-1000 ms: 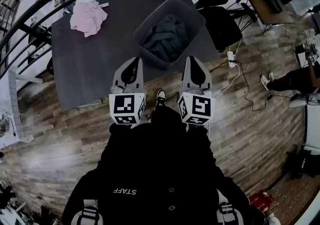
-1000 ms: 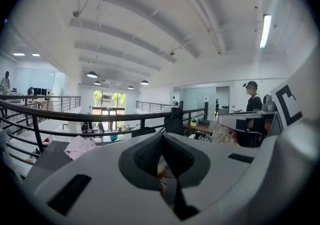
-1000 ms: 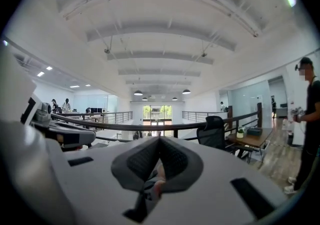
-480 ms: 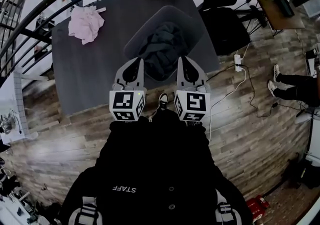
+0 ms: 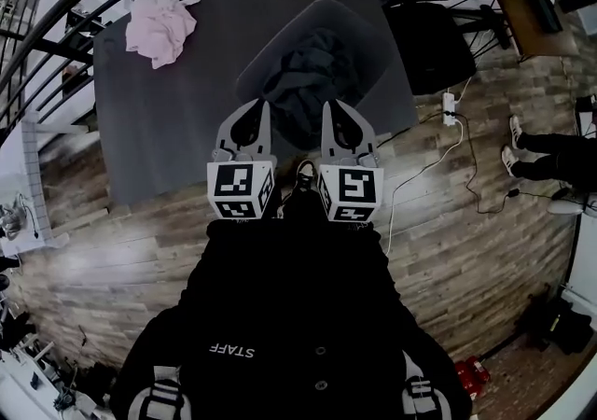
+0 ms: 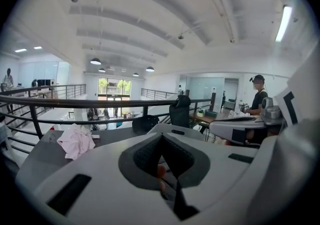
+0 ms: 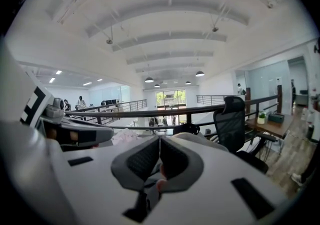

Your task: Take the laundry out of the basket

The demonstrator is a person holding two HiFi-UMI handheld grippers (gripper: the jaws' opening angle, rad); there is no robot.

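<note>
Left gripper (image 6: 161, 138) and right gripper (image 7: 159, 139) are both clenched on nothing, pads together. Only the head view shows the dark laundry (image 5: 308, 73) heaped in the basket (image 5: 371, 35) at twelve o'clock, just beyond them; a pink cloth (image 5: 160, 26) lies at ten o'clock on the table (image 5: 187, 129).

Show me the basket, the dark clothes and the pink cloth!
basket (image 5: 371, 28), head view, on its bare grey wall at the right.
dark clothes (image 5: 308, 73), head view, middle of the pile inside the basket.
pink cloth (image 5: 160, 28), head view, middle of the crumpled heap.
</note>
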